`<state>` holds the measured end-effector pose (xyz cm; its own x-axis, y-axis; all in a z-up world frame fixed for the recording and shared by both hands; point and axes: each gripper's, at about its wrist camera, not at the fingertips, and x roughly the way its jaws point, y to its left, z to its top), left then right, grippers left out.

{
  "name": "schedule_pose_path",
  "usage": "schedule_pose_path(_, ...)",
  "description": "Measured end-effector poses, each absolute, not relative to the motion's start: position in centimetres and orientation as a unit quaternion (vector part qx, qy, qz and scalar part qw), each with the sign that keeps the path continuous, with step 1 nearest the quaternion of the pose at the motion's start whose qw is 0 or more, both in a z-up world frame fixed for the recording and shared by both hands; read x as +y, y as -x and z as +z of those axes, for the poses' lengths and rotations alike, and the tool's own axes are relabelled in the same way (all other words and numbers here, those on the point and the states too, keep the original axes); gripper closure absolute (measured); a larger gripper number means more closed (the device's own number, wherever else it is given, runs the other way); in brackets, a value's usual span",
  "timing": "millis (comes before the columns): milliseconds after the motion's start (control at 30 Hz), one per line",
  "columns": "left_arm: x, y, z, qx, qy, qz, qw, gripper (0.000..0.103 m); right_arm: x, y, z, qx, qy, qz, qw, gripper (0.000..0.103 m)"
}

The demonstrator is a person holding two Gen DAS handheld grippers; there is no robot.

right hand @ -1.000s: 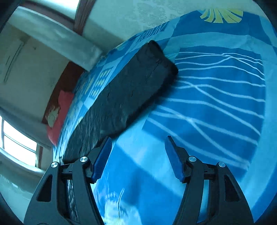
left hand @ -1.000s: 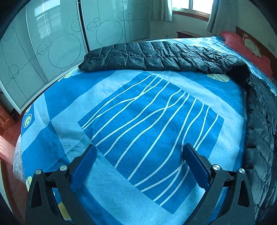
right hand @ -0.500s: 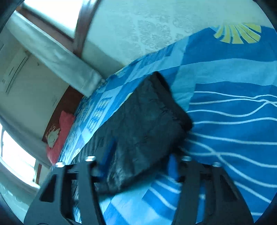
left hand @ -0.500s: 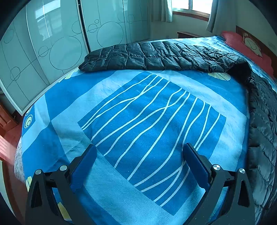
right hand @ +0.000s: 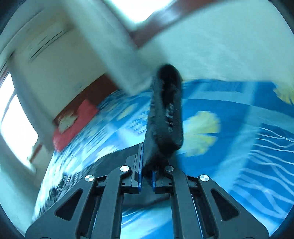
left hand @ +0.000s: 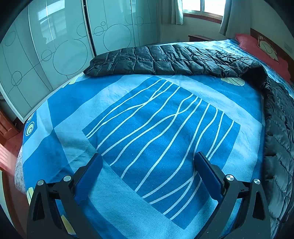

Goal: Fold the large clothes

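Observation:
A black quilted down jacket point(left hand: 165, 60) lies along the far side of the bed, and more of it runs down the right edge. My left gripper point(left hand: 147, 176) hangs open over the blue sheet, well short of the jacket, with nothing between its fingers. In the blurred right wrist view, my right gripper point(right hand: 146, 176) is shut on a black end of the jacket point(right hand: 166, 117), which sticks up from the blue pads above the bed.
The bed wears a blue sheet point(left hand: 156, 128) with white wavy lines and yellow motifs. A red pillow point(left hand: 261, 47) lies at the head. Glass wardrobe doors point(left hand: 55, 46) stand beyond the bed's left edge, and a window point(left hand: 202, 7) is at the back.
My right gripper came onto the jacket's end, shut on it and lifted it while rolling. The left gripper stayed still. The jacket part at the right edge shifted slightly.

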<state>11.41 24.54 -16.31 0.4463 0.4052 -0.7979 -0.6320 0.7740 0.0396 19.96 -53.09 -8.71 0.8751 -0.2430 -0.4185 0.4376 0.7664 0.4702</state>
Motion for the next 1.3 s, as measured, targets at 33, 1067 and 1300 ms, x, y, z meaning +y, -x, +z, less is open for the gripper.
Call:
schedule_pose_path(33,24.5,-11.4,-16.4,0.425,0.134,0.309,0.840,0.004,-51.3,-20.9,-8.3,0.177,-0.275,-0.170,0.930,0.096)
schedule_pose_path(1067,24.5,-10.6,-16.8,0.396,0.143,0.307,0.854,0.004,0.6,-40.1,-14.5,0.402,-0.022,0.131,0.906,0.090)
schedule_pose_path(1300,24.5,-10.7,-16.8,0.397,0.143,0.306,0.853,0.004,-0.6,-37.3,-13.0,0.401,-0.040,0.196,0.894,0.030)
